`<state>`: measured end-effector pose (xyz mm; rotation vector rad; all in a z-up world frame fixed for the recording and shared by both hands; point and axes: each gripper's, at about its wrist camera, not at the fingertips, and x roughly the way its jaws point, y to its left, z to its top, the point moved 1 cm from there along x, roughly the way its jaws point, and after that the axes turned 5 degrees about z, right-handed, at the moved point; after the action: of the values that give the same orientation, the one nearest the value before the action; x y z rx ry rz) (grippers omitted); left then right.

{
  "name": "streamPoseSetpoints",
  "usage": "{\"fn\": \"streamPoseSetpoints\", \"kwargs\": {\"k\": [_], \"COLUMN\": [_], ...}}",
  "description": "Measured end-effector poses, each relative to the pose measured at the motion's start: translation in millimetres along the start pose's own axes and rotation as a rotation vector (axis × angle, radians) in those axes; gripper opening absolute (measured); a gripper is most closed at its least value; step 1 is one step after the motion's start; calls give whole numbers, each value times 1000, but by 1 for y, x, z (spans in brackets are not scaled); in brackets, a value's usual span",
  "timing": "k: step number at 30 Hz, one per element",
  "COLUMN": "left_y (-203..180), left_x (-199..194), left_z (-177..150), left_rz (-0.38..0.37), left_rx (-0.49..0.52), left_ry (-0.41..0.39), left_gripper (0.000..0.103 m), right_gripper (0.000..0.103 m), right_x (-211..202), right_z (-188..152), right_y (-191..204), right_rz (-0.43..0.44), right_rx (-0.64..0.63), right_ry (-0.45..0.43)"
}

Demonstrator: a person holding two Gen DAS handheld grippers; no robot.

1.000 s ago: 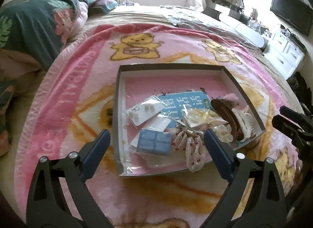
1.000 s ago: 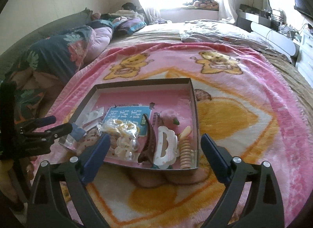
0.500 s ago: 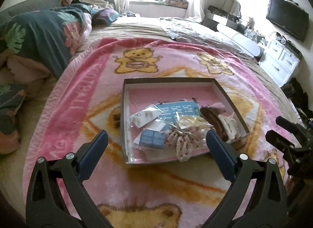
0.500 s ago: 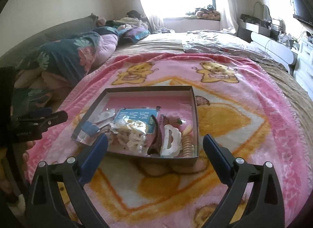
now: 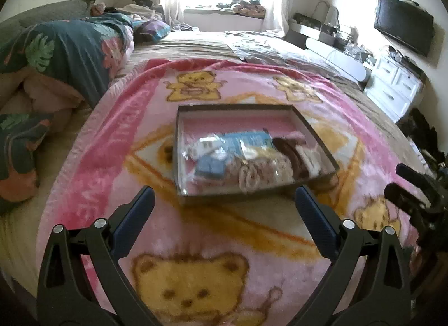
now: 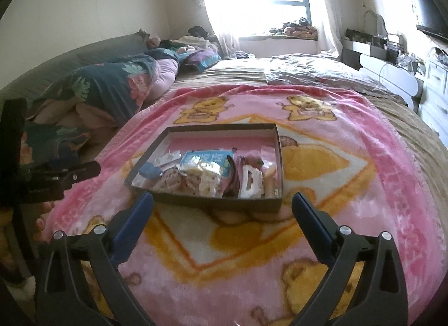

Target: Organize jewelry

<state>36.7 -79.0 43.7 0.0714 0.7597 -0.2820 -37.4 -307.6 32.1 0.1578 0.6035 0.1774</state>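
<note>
A pink bear-print blanket (image 6: 350, 163) covers the near part of the bed, and on it, at mid-distance, sits the shallow dark box (image 6: 218, 202). Its near half is heaped with jewelry and hair pieces: a blue card (image 6: 205, 158), a white claw clip (image 6: 250, 183). Both the left gripper (image 5: 224, 201) and right gripper (image 6: 222, 204) hang wide and empty on the near side of the box. Sorting looks either unstarted or finished; any next pick needs a fresh reach in
</note>
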Motion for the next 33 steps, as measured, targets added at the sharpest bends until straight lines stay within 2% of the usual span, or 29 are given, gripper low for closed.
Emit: {"fn": "streamPoseSetpoints", "kwargs": {"k": [7,11,19,33], "left_y": [-13,-13,-17,-18], "left_x": [1,2,1,3], "left_z": [-44,-59,-65,-68], "left_rz": [-13,-15,-13,-5], "left_rx": [15,8,1,2], "left_ry": [29,36,33,45], "left_gripper": [94,94,94,94], "right_gripper": [99,99,99,99], "right_x": [-5,-6,-9,-7], "right_z": [-30,-45,-50,-52], "right_y": [-3,-5,6,9], "right_rz": [-19,-13,-17,-17], "right_rx": [7,26,-35,-42], "right_ry": [20,24,2,12]}}
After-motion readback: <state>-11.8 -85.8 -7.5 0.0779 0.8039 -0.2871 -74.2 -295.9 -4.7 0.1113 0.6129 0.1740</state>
